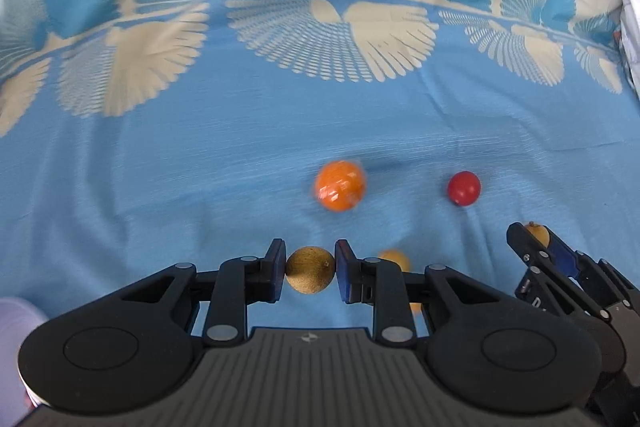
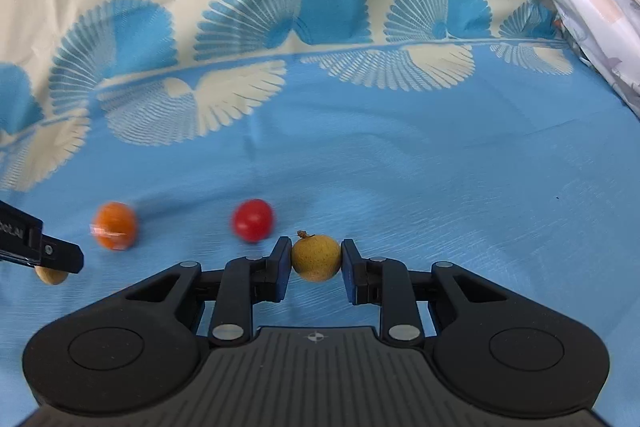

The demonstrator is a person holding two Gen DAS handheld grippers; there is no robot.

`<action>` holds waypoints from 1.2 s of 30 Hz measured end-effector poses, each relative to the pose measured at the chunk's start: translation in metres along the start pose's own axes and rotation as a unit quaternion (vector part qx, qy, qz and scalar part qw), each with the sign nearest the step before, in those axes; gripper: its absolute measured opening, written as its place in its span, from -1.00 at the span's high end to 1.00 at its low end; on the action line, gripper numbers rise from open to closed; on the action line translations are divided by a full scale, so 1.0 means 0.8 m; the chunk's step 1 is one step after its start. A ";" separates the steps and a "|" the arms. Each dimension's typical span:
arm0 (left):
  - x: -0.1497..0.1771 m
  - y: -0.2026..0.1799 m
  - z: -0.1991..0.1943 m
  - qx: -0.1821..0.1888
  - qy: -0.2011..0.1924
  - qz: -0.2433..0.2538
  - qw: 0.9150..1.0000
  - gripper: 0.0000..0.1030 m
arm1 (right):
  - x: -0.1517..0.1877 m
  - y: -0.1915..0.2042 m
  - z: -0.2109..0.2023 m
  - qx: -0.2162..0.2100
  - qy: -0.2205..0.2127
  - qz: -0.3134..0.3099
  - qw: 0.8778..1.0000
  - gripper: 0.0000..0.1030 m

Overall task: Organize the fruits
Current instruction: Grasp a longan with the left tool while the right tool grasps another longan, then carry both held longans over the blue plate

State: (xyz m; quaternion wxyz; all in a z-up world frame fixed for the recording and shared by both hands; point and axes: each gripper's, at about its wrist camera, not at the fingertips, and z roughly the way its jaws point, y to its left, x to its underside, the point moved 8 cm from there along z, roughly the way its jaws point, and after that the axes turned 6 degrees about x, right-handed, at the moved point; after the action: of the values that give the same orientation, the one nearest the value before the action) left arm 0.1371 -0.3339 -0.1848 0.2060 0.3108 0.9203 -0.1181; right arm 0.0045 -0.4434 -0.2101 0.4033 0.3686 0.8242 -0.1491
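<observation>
**Two small round fruits pinched, one per hand-held gripper**

Left hand-held gripper [image 1: 310,270]: clamped on a tan, rough-skinned round fruit [image 1: 310,270], pads pressing at its widest girth from either side, fruit clear of the blue patterned cloth [image 1: 200,167]. Right hand-held gripper [image 2: 316,259]: closed on a yellow-green round fruit [image 2: 316,257] with a short dry stem on top, again gripped across the middle.

On the cloth beyond: an orange fruit [image 1: 340,185] wearing a shiny sticker, and a red glossy fruit [image 1: 463,188] well apart to its right. Another pale orange fruit [image 1: 396,259] partly hidden behind the left gripper's finger (kind not readable).

Handling, as judged:
- Both held fruits small, light, firm-shelled; matt skin likely to give decent friction.
- Round shape the main risk: a grip off the equator apt to squirt the fruit out. Hold at the widest line, as now.
- Stem end best kept out from under the pads.
- Red fruit smooth, probably thin-skinned and soft: gentle squeeze only.
- Orange fruit larger; sticker patch slippery, better avoided.
- Soft cloth, so loose fruit prone to rolling when nudged.
</observation>
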 end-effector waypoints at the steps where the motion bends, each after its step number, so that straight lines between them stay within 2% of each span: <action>1: 0.005 0.007 -0.013 -0.002 -0.001 -0.007 1.000 0.44 | -0.002 0.006 -0.014 -0.006 -0.002 -0.002 1.000 0.46; 9: 0.063 0.066 -0.142 -0.029 -0.022 -0.034 0.999 0.44 | -0.009 0.064 -0.135 -0.090 -0.003 -0.009 0.996 0.46; 12: 0.093 0.093 -0.195 -0.034 -0.036 -0.044 0.998 0.44 | -0.008 0.082 -0.170 -0.108 -0.011 -0.018 0.994 0.46; 13: 0.104 0.102 -0.212 -0.037 -0.041 -0.046 0.997 0.44 | -0.004 0.100 -0.206 -0.127 -0.018 -0.030 0.991 0.46; 21: 0.205 0.169 -0.325 -0.061 -0.068 -0.071 0.993 0.44 | 0.057 0.168 -0.344 -0.204 -0.016 -0.094 0.974 0.46; 28: 0.285 0.216 -0.378 -0.074 -0.075 -0.101 0.989 0.44 | 0.132 0.205 -0.428 -0.233 0.001 -0.153 0.960 0.46; 36: 0.336 0.247 -0.393 -0.075 -0.073 -0.124 0.987 0.44 | 0.165 0.229 -0.474 -0.232 -0.013 -0.202 0.951 0.46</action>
State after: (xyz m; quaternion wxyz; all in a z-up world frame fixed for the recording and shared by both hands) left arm -0.0305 0.0690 -0.0448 0.2793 0.1681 0.9405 -0.0957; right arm -0.1259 -0.0482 -0.0637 0.4496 0.0883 0.8881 -0.0366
